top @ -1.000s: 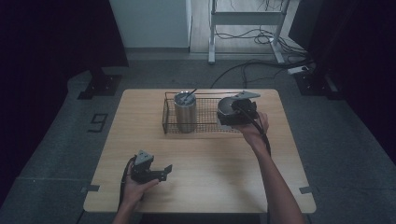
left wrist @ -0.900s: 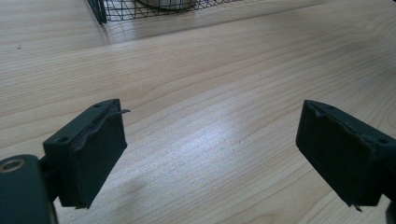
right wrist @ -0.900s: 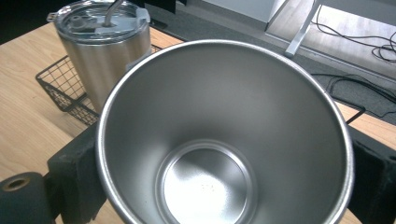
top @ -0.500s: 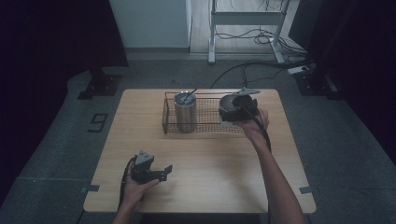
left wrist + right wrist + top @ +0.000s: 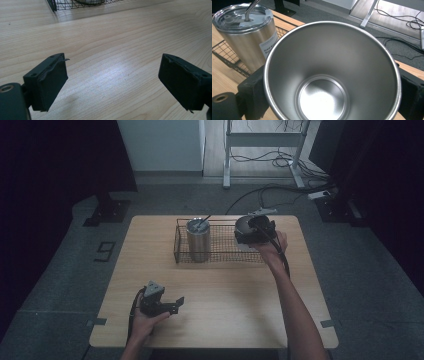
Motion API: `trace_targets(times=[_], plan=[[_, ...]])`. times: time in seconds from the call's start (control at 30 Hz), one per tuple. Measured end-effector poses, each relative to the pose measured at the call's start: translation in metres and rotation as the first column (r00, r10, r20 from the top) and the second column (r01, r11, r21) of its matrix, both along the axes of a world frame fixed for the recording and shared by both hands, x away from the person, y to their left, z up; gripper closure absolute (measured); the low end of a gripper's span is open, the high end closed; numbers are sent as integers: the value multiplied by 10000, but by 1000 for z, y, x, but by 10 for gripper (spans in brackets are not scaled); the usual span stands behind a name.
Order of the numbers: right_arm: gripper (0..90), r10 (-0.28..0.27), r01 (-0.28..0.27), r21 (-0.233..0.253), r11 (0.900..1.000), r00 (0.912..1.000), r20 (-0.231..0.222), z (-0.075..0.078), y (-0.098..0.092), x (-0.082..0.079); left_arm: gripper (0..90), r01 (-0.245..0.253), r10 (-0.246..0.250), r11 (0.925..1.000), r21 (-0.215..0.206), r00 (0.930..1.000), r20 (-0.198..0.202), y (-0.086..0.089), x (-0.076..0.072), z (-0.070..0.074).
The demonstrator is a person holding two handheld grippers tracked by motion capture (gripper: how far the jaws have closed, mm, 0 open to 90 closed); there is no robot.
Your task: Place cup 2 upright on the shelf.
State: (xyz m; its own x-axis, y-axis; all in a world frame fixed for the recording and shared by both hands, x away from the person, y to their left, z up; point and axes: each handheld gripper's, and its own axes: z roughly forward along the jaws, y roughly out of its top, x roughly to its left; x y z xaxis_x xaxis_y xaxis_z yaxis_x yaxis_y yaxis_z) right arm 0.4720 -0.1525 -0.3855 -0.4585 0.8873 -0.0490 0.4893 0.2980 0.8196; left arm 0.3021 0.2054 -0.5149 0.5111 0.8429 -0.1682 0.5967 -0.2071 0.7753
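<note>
Gripping the open steel cup between its jaws, your right gripper holds it over the wire basket's right end, beside the lidded tumbler. Your left gripper rests spread on the tabletop.

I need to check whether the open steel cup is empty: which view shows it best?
The right gripper view: the open steel cup sits between that gripper's jaws, inside bare. The high view shows it small in the wire basket. The left gripper view shows just a basket corner.

The left gripper rests low on the desk, fingers spread wide; the right gripper reaches far forward, fingers clamped.
</note>
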Motion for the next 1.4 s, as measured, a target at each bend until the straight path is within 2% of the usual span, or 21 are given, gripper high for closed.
trace_targets(times=[0.53, 0.83, 0.97, 1.13, 1.4], plan=[[66, -234, 234, -37, 9997, 9996, -172, -3, 1, 22, 86, -31, 31, 10000, -48, 10000, -16, 3, 0, 0], [66, -397, 403, 201, 9990, 9988, -301, -10, 0, 38, 86, -32, 32, 10000, -72, 10000, -88, 3, 1, -1], [67, -415, 414, -32, 9991, 9980, -482, -15, 3, 45, 86, -16, 15, 10000, -56, 10000, -92, 3, 1, -1], [66, -468, 464, -72, 9989, 9966, -680, -19, 6, 52, 86, -26, 26, 10000, -61, 10000, -94, 4, 0, -1], [66, -510, 505, -97, 9987, 9961, -723, -22, 4, 58, 86, 27, -27, 10000, -33, 9999, -122, 2, 0, -2]])
